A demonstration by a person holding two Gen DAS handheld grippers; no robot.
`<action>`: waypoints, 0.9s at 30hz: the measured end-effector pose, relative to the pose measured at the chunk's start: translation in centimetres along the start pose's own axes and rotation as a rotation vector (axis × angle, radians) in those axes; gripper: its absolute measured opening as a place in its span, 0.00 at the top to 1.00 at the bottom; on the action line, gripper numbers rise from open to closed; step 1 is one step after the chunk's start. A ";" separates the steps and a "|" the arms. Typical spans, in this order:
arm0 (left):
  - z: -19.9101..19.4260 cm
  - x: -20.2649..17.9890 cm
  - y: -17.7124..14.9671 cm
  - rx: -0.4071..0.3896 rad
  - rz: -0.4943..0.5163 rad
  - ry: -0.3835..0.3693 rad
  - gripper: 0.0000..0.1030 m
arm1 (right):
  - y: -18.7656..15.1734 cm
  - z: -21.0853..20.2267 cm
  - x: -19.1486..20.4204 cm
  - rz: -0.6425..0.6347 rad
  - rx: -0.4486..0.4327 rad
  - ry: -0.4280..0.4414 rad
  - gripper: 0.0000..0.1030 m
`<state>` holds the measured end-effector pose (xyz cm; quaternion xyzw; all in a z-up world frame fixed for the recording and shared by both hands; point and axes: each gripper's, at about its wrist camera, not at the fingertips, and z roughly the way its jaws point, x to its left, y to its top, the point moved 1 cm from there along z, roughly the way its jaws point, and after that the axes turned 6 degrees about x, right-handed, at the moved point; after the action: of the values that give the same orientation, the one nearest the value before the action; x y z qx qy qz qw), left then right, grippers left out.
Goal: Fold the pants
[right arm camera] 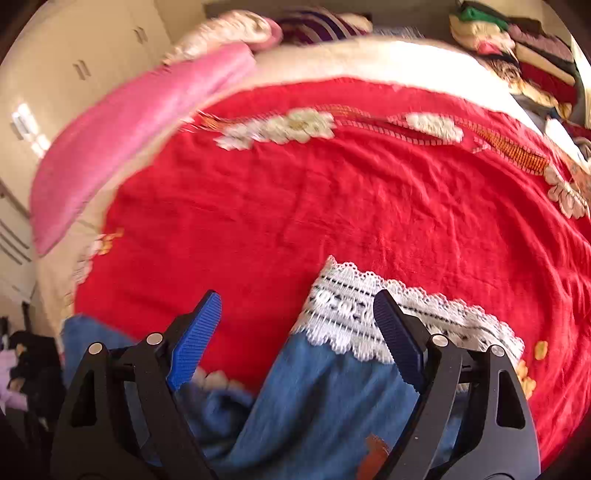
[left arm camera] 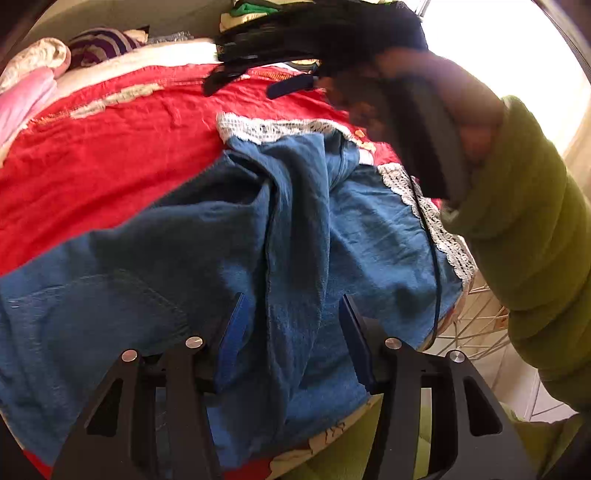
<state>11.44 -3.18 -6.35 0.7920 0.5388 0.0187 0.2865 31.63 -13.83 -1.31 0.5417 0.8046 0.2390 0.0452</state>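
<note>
Across the red bedspread [left arm camera: 110,158] lay the blue pants [left arm camera: 207,258], rumpled, with one leg doubled over the other so that a long ridge of cloth ran down the middle of the left wrist view. White lace trim [right arm camera: 373,325] edged the leg ends; in the right wrist view one lace cuff lay flat on the red cloth, and a second fold of blue denim sat low at the left of that picture.

Over the pants hung the left gripper [left arm camera: 291,306], its blue pads apart on either side of the cloth ridge. The pads did not press on the fabric, so it was released. The right gripper [right arm camera: 297,302] stood spread wide above the lace cuff and the red spread, with nothing pinched between its ribbed blue pads. In the left wrist view that same gripper [left arm camera: 258,85] appeared blurred at the top, carried by a hand [left arm camera: 476,122] in a green puffy sleeve [left arm camera: 532,221], with a dark cable [left arm camera: 436,258] trailing down across the lace.

Beyond the pants, the red spread showed cream flower embroidery [right arm camera: 280,127] and an orange stitched band. A pink blanket [right arm camera: 129,129] lay along its left edge, with a purple striped cushion [right arm camera: 317,26] behind it. Folded clothes [right arm camera: 517,48] were stacked at the far right corner, and pale cabinet doors [right arm camera: 85,66] stood at the left.
</note>
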 end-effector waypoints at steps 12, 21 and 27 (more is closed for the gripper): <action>1.9 0.9 0.2 0.010 -0.012 -0.014 0.52 | 1.5 6.8 -2.5 0.073 0.100 -0.130 0.55; 1.9 0.7 0.5 -0.011 0.003 -0.002 0.52 | -1.2 0.1 -6.7 0.135 -0.088 0.020 0.95; 2.0 -0.2 0.9 -0.025 0.033 0.026 0.73 | -6.1 -7.1 -9.4 0.172 -0.220 0.054 0.95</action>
<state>12.77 -4.43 -7.50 0.7968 0.5291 0.0405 0.2891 27.95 -26.40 0.56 0.5938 0.7251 0.3432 0.0621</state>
